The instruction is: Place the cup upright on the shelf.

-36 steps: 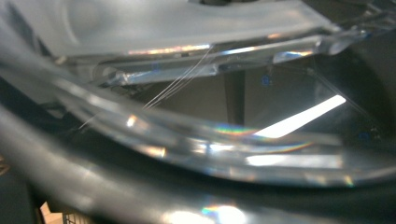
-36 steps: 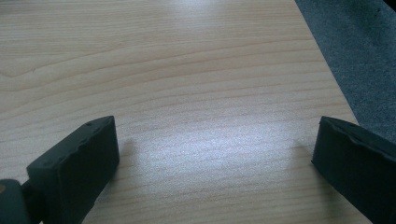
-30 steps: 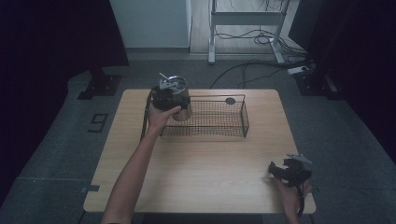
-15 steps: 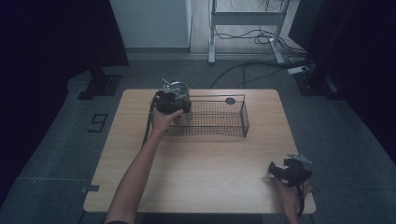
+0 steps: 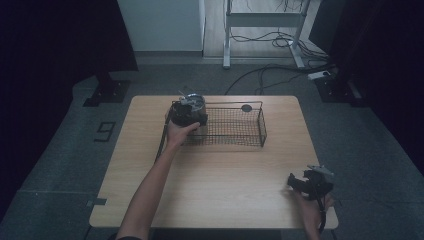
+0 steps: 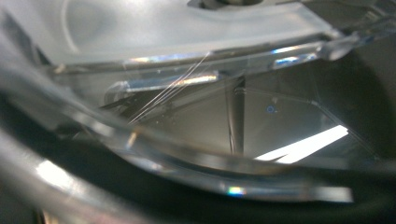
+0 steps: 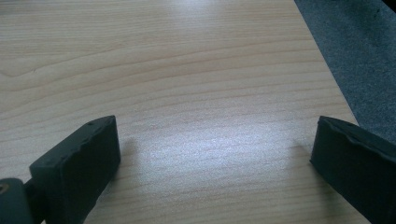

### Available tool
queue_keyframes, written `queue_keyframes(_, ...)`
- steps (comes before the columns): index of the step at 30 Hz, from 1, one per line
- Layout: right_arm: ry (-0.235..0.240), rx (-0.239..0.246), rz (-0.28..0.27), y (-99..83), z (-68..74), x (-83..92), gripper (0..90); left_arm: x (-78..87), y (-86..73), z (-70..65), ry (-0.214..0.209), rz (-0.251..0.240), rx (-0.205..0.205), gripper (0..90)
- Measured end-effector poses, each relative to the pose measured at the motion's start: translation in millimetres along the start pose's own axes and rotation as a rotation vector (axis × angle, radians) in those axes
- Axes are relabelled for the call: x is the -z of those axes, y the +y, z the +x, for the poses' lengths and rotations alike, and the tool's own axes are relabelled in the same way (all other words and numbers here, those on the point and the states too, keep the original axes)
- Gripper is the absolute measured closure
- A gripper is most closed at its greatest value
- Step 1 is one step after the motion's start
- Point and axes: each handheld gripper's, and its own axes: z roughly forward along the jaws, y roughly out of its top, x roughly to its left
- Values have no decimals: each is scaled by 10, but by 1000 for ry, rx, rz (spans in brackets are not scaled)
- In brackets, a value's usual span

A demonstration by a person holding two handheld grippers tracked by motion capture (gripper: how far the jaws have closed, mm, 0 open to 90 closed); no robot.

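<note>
A black wire basket [image 5: 262,127] stands at the back middle of the wooden table [image 5: 220,190]. Over its left end the person's left hand holds my left gripper [image 5: 187,114], which carries a clear, greyish container [image 5: 196,102] down into that end. In the left gripper view the clear container [image 6: 187,37] lies right against the lens, its curved rim and walls blurred, and the jaws are hidden behind it. My right gripper [image 5: 292,181] rests near the table's front right corner. Its jaws [image 7: 215,140] stand wide open over bare wood with nothing between them.
A small dark round thing [image 5: 246,107] sits at the basket's far rim. The table's right edge and grey carpet [image 7: 355,46] lie close to the right gripper. Beyond the table are cables and a metal frame [image 5: 260,30].
The left hand has sunk with the container, from above the basket's left end down into it. The right hand and its gripper have stayed put.
</note>
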Motion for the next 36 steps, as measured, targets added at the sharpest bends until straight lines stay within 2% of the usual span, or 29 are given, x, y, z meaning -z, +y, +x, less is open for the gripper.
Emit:
queue_keyframes(6, 0, 1, 0, -1, 1, 3, 17, -69, -37, -44, -5, 12, -8, 41)
queue_keyframes(13, 0, 1, 0, -1, 1, 4, 18, -135, -90, -64, 20, 32, -13, 41)
queue_keyframes(22, 1, 1, 0, -1, 1, 4, 18, -118, -108, -69, 14, 50, -39, 39)
queue_keyframes(28, 1, 1, -3, -4, 3, 5, 23, -102, -123, -45, 2, 70, -20, 28)
queue_keyframes(31, 1, 2, -3, -5, 2, 6, 23, -93, -131, -49, 19, 64, -21, 6)
queue_keyframes(36, 2, 2, -3, -4, 3, 6, 24, -32, -138, -43, -3, 47, -24, 7)
